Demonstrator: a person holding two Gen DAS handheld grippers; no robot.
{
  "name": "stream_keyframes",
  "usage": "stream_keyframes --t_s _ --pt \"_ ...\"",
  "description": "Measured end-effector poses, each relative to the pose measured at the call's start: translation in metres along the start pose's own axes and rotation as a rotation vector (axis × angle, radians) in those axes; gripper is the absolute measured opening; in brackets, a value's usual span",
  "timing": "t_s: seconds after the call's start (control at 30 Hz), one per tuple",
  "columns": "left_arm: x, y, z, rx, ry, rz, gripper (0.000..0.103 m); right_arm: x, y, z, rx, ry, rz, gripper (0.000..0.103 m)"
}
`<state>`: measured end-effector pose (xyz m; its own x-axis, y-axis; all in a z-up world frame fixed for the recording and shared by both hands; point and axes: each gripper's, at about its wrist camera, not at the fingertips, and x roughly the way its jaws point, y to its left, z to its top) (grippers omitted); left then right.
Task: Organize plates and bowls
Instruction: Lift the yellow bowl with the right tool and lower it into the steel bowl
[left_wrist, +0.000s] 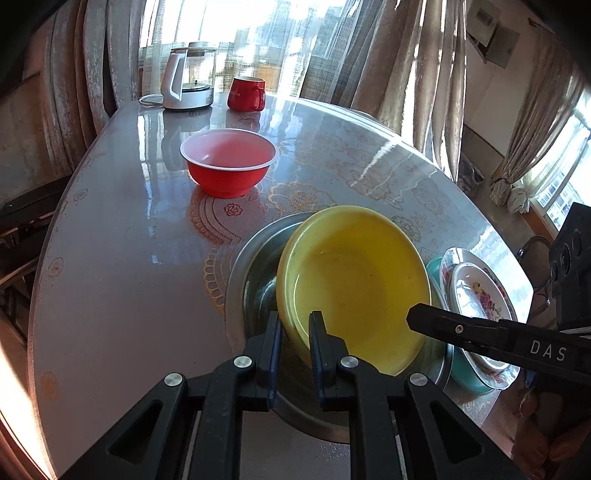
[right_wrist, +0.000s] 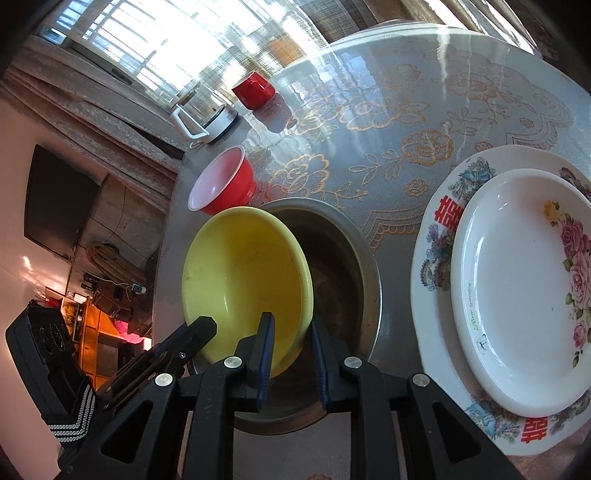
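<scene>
A round counter (left_wrist: 122, 280) with a glossy floral cover is seen from two wrist cameras; a yellow bowl (left_wrist: 354, 288) is tilted inside a larger steel bowl (left_wrist: 255, 291) near the counter's front edge.

The left hand-held gripper (left_wrist: 295, 332) is clamped on the yellow bowl's near rim; one pad lies outside the wall and one inside, with the jaws nearly closed on it. In the right wrist view the right hand-held gripper (right_wrist: 291, 332) straddles the opposite rim of the yellow bowl (right_wrist: 243, 280); its jaws are slightly parted; the left pad lies against the inner wall, while the right pad stands clear over the steel bowl (right_wrist: 343, 258), so the rim is between the jaws but not pinched.

Just beside the steel bowl, on its right, a white plate (right_wrist: 517, 288) with pink roses is stacked on a larger patterned plate (right_wrist: 432, 258); in the left wrist view a teal dish (left_wrist: 463, 373) is seen beneath them.

A red bowl (left_wrist: 229, 166) with a pale inside is set upright farther back, well apart from the steel bowl; a red mug (left_wrist: 246, 93) and a glass kettle (left_wrist: 188, 79) stand at the far edge by the window (left_wrist: 258, 33); curtains (left_wrist: 406, 59) hang behind.
</scene>
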<state>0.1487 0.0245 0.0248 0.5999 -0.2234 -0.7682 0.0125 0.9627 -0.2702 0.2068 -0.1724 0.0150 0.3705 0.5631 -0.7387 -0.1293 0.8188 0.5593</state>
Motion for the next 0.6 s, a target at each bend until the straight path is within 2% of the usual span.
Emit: stream_keyframes --t_s 0.5,0.6 --pt "0.0038 -0.0046 -0.0022 0.058 -0.024 0.072 0.015 -0.0008 0.005 0.0007 -0.036 -0.005 -0.049 0.023" --pt "0.0037 -0.0032 -0.0014 0.047 -0.036 0.07 0.024 -0.0013 0.0036 0.0005 -0.031 -0.008 -0.049 0.023"
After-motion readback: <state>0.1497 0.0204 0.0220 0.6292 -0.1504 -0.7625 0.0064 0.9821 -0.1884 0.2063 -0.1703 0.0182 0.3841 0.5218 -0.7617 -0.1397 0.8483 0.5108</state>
